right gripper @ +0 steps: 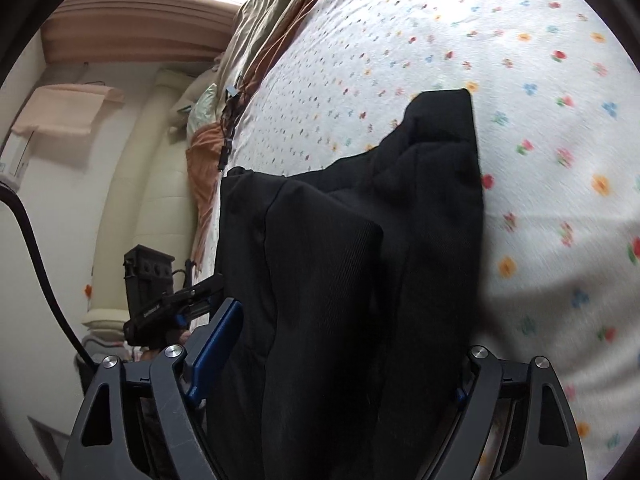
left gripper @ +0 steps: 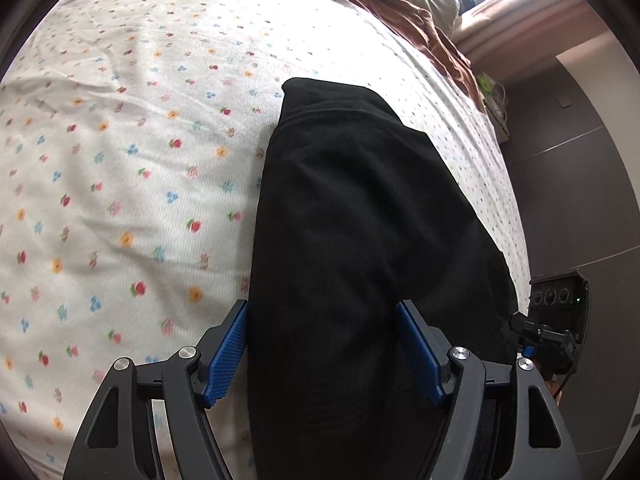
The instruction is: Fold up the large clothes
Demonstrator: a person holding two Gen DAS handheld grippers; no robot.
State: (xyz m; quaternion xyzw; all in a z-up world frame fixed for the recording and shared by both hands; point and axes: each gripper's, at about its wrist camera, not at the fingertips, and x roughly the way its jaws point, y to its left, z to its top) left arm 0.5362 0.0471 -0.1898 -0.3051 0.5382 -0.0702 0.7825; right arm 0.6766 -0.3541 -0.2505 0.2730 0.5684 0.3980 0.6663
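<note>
A large black garment [left gripper: 352,248] lies folded into a long strip on a flowered bedsheet [left gripper: 120,160]. My left gripper [left gripper: 324,344] is open, its blue pads on either side of the garment's near end. In the right wrist view the same black garment [right gripper: 360,264] lies in thick folds between the jaws. My right gripper [right gripper: 344,352] is open; its left blue pad [right gripper: 218,344] shows beside the cloth and the right pad is mostly hidden behind the cloth. Each gripper shows in the other's view: the right one [left gripper: 556,320] and the left one [right gripper: 168,300].
A brown blanket [left gripper: 420,12] and pillows lie bunched at the head of the bed. The bed's edge runs close along the garment, with dark floor [left gripper: 568,200] beyond it. A cream padded headboard [right gripper: 152,184] and a black cable [right gripper: 36,256] show in the right wrist view.
</note>
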